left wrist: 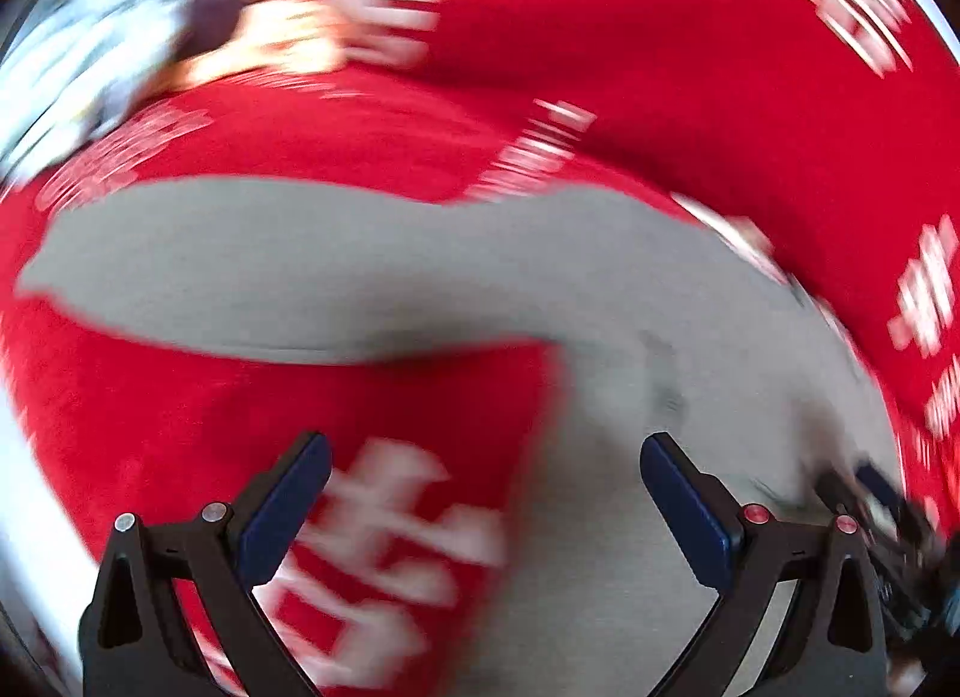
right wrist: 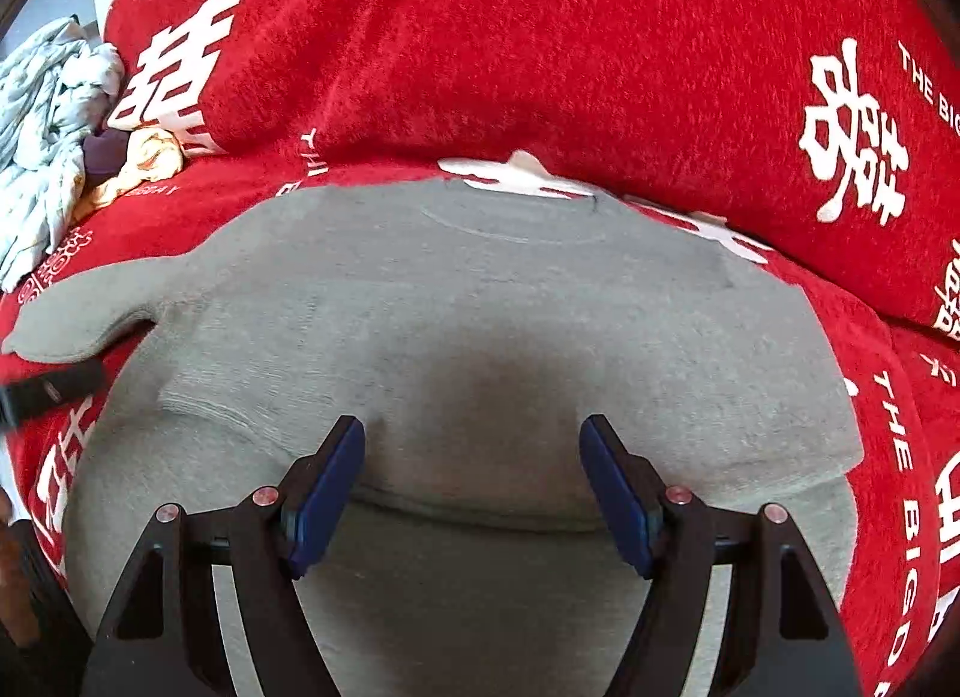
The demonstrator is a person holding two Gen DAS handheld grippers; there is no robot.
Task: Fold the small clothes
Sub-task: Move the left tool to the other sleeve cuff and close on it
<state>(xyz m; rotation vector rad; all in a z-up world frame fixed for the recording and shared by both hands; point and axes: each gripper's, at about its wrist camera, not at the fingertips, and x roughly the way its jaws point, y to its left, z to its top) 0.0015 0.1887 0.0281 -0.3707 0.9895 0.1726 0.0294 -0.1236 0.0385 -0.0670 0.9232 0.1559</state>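
A small grey sweater point(right wrist: 480, 325) lies flat on the red bedspread point(right wrist: 540, 37), neck at the far side, its right part folded over the body. Its left sleeve point(right wrist: 90, 313) sticks out to the left. My right gripper point(right wrist: 474, 457) is open and empty, just above the sweater's near fold. The left wrist view is motion-blurred: the sweater point(left wrist: 630, 397) fills its right half and the sleeve point(left wrist: 240, 265) runs across to the left. My left gripper point(left wrist: 486, 475) is open and empty above the bedspread point(left wrist: 180, 409) by the sweater's left edge. It also shows in the right wrist view point(right wrist: 48, 388).
A red pillow point(right wrist: 600, 25) with white characters lies behind the sweater. A heap of pale crumpled clothes point(right wrist: 48, 145) and a yellow piece point(right wrist: 150, 157) sit at the far left. The right gripper shows in the left wrist view point(left wrist: 870, 511).
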